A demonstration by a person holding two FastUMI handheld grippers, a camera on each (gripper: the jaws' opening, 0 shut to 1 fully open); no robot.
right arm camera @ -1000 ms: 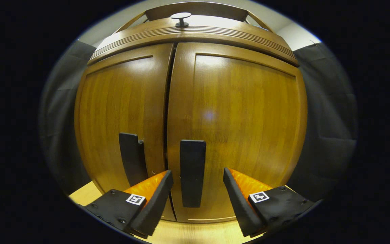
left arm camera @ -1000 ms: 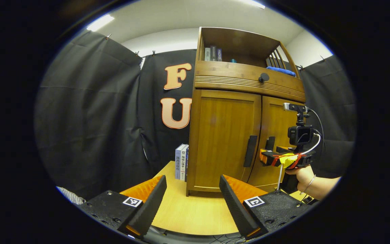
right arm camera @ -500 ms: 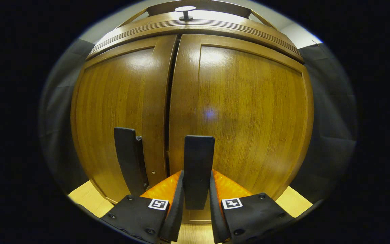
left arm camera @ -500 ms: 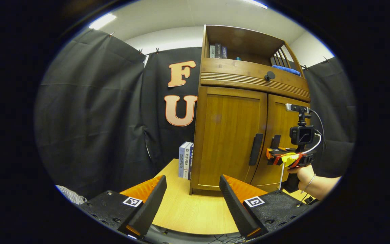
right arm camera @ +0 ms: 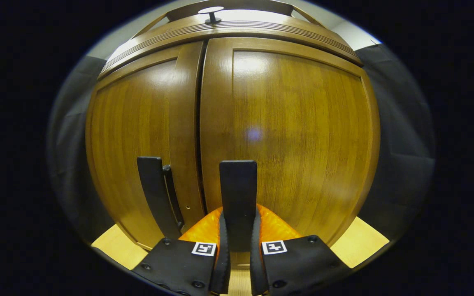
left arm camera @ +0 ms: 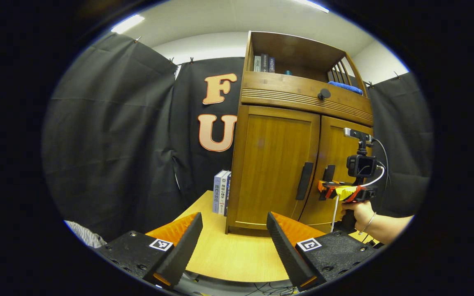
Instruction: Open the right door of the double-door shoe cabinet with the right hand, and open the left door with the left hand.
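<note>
A wooden shoe cabinet (left arm camera: 276,164) stands on the table with both doors closed. In the right gripper view the right door (right arm camera: 294,135) carries a flat dark handle (right arm camera: 238,197), and my right gripper (right arm camera: 237,230) is shut on its lower part, a finger pressing each side. The left door (right arm camera: 138,139) has its own dark handle (right arm camera: 154,197). In the left gripper view my left gripper (left arm camera: 235,234) is open over the table, well short of the left door handle (left arm camera: 304,181). Farther off there, a hand holds the right gripper (left arm camera: 335,192) at the right door's handle.
Several books (left arm camera: 221,197) stand upright on the wooden table (left arm camera: 228,255) against the cabinet's left side. A drawer with a round knob (left arm camera: 324,94) runs above the doors, with an open shelf of books and a blue cloth (left arm camera: 344,86) on top. Black curtains surround the booth.
The right gripper closed from wide open onto the right door's handle and now grips it more tightly. The left gripper stayed open and shifted only slightly.
</note>
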